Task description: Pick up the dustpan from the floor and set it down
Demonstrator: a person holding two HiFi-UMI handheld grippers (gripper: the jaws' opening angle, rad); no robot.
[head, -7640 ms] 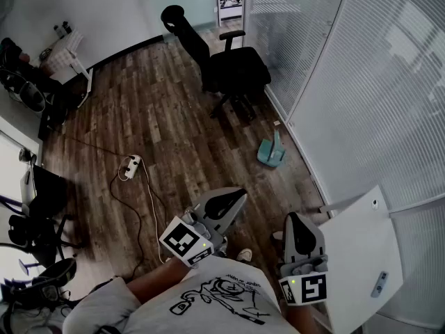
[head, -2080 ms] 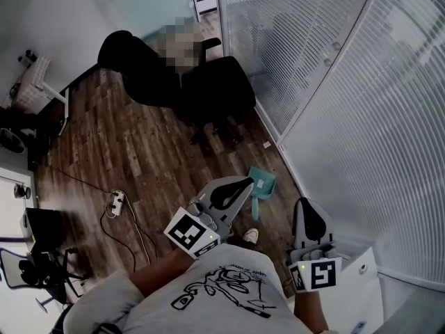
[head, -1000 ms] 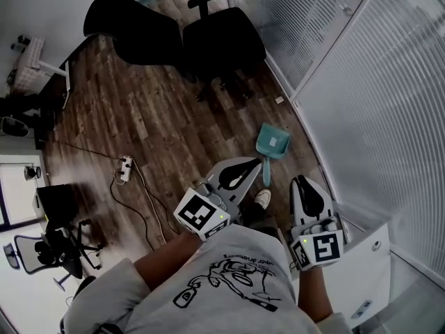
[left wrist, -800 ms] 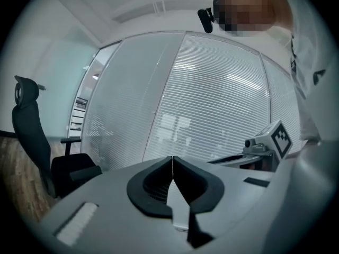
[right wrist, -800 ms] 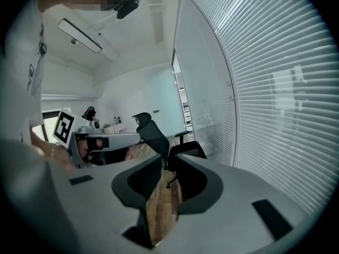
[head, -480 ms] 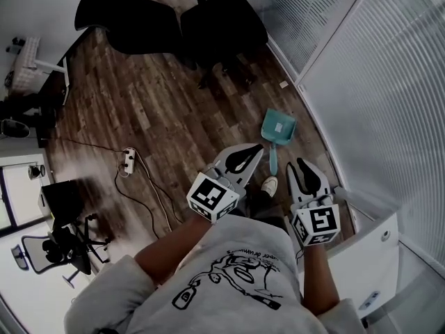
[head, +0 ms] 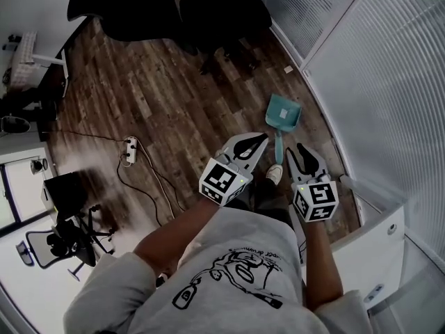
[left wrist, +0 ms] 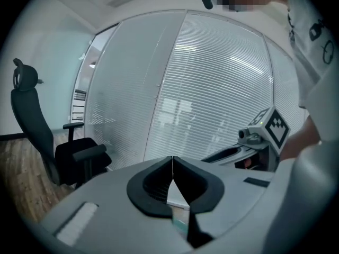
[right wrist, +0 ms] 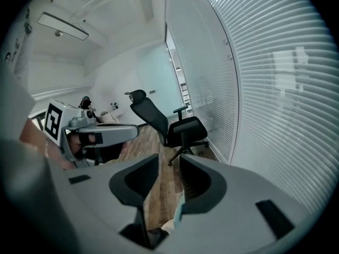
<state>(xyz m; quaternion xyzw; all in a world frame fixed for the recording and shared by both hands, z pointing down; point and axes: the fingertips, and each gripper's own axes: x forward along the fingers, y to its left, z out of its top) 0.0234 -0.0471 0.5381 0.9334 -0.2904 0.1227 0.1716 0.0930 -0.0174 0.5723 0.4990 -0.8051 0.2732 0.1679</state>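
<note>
The teal dustpan (head: 284, 113) lies on the wood floor beside the glass wall, its handle (head: 278, 147) pointing back toward the person's feet. In the head view my left gripper (head: 261, 138) hangs just left of the handle and my right gripper (head: 300, 149) just right of it, both above it. The left gripper (left wrist: 172, 165) is shut, its pads meeting with nothing between them. The right gripper (right wrist: 169, 165) is opening, and only floor shows through its gap. A teal sliver (left wrist: 180, 224) shows below the left gripper's pads.
Two black office chairs (head: 222, 9) (head: 118, 9) stand beyond the dustpan. A white power strip (head: 129, 150) with its cable lies on the floor to the left. The blinded glass wall (head: 375, 82) runs along the right, with a white cabinet (head: 361, 249) near it. A shoe (head: 274, 174) is below the handle.
The person has come up to the dustpan. Both grippers have sunk toward its handle, one on either side of it.
</note>
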